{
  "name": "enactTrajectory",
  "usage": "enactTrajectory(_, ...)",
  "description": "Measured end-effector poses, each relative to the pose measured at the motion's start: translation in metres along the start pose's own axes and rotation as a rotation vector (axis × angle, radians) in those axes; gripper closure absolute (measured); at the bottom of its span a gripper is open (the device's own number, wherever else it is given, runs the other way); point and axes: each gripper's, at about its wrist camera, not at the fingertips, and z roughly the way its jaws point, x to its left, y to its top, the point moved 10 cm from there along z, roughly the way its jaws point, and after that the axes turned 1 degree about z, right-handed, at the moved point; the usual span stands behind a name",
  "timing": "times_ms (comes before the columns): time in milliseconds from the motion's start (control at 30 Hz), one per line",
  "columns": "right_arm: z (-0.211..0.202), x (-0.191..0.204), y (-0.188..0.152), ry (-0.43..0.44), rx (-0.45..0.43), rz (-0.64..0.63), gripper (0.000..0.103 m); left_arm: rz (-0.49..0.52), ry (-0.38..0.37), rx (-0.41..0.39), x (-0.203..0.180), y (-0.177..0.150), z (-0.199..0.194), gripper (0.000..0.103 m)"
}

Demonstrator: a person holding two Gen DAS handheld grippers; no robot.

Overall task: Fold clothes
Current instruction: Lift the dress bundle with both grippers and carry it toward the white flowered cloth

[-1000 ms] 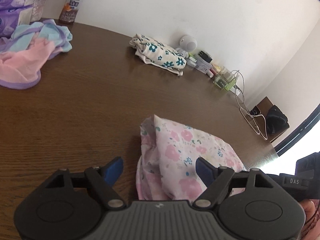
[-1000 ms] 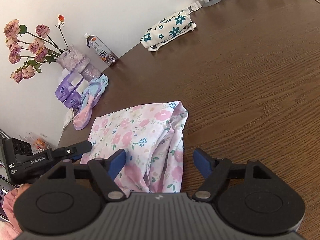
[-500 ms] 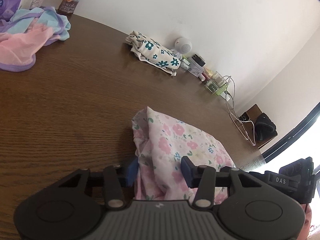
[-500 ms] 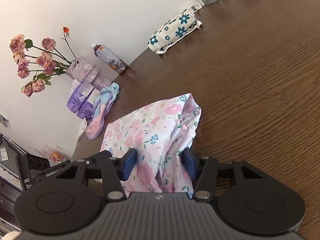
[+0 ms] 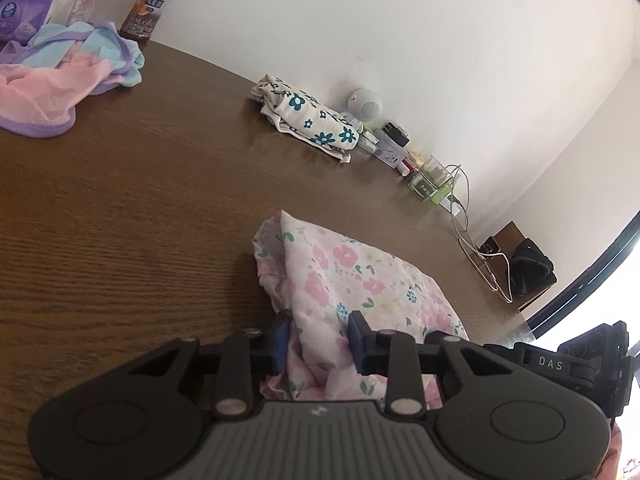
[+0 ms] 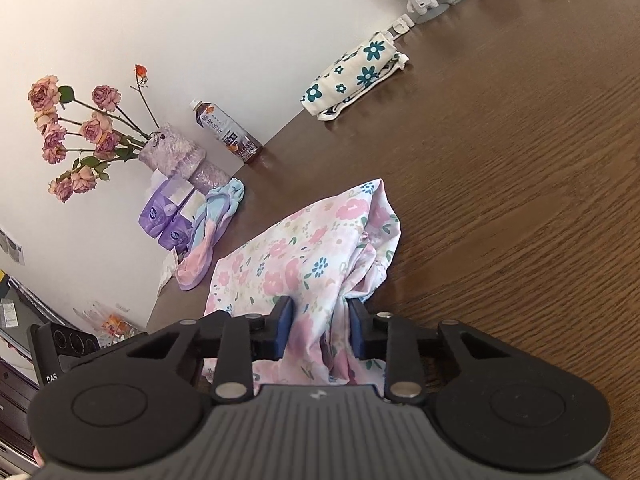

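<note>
The left hand-held gripper [image 5: 318,338] is clamped on a bunched edge of the pink floral cotton garment [image 5: 348,280], its blue pads pressing the cloth from both sides. The right hand-held gripper [image 6: 320,330] is likewise clamped on another gathered edge of that garment [image 6: 304,256]. The cloth lies crumpled on the dark brown wooden surface [image 5: 140,208], spreading just ahead of both grippers. Far ahead of the left gripper sits a folded cream cloth with teal flowers [image 5: 308,114]; well off to its left lies a pink, purple and light-blue garment [image 5: 60,88].
</note>
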Motion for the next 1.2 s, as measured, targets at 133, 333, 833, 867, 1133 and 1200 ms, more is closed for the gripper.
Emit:
enactTrajectory(133, -0.001, 0.004, 0.004, -0.003, -0.009, -0.033, 0.083, 0.024, -0.002, -0.015, -0.005, -0.001, -0.001, 0.083)
enactTrajectory(333, -0.005, 0.015, 0.013, 0.001, -0.031, -0.103, 0.089, 0.045, -0.014, -0.060, -0.015, 0.005, -0.007, 0.085)
enactTrajectory(833, -0.019, 0.054, 0.077, 0.039, -0.134, -0.276, 0.090, 0.111, -0.051, -0.190, -0.054, 0.062, -0.018, 0.086)
enactTrajectory(867, -0.020, 0.057, 0.085, 0.046, -0.149, -0.281, 0.090, 0.121, -0.055, -0.205, -0.059, 0.069, -0.018, 0.086)
enactTrajectory(1133, -0.018, 0.074, 0.154, 0.095, -0.257, -0.307, 0.090, 0.168, -0.096, -0.322, -0.087, 0.134, -0.009, 0.086)
enactTrajectory(1200, -0.013, 0.076, 0.174, 0.101, -0.282, -0.310, 0.090, 0.176, -0.102, -0.354, -0.090, 0.150, -0.001, 0.086)
